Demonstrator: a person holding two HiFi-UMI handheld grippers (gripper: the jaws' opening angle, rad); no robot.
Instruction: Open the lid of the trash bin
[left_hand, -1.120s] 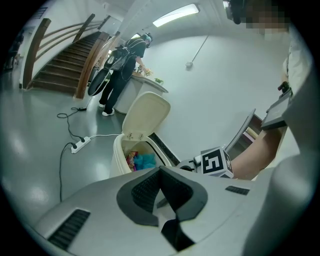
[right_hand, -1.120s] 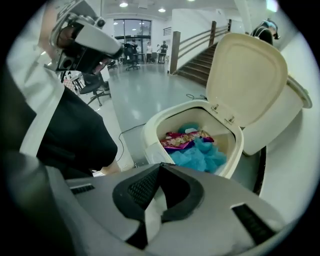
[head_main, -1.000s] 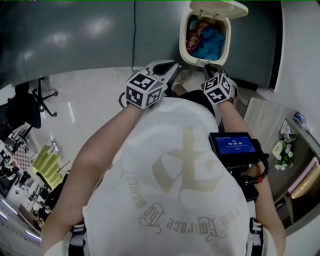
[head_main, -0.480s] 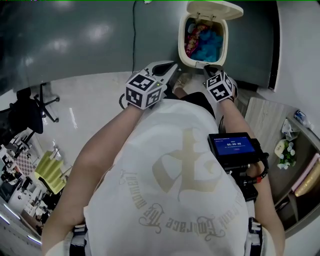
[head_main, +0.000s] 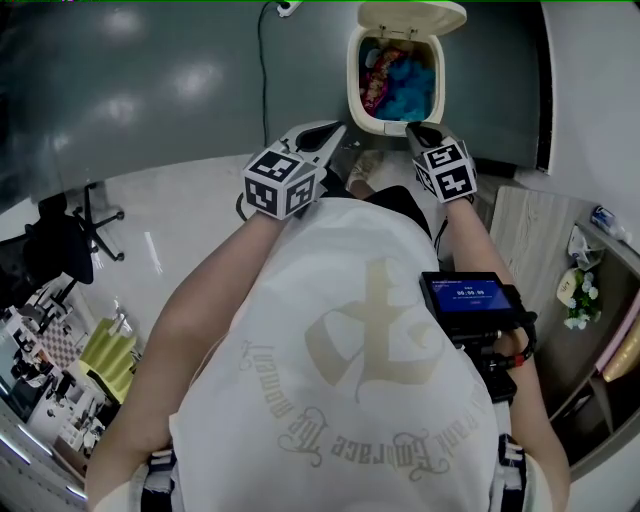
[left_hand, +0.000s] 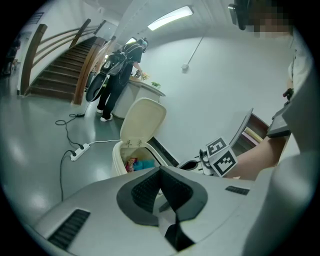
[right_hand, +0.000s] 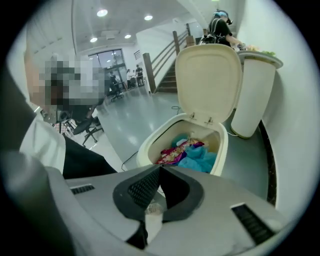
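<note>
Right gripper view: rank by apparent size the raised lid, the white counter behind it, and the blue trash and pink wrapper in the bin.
1. raised lid
2. white counter, though it stands farther away
3. blue trash and pink wrapper look alike; unranked

Black office chair (head_main: 60, 248), white power strip (left_hand: 78, 151) — cable trailing, staircase (left_hand: 56, 75)

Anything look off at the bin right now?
Nothing stands out. The trash bin stands upright with its lid swung open, and the rubbish sits inside; no spill shows beside it.
</note>
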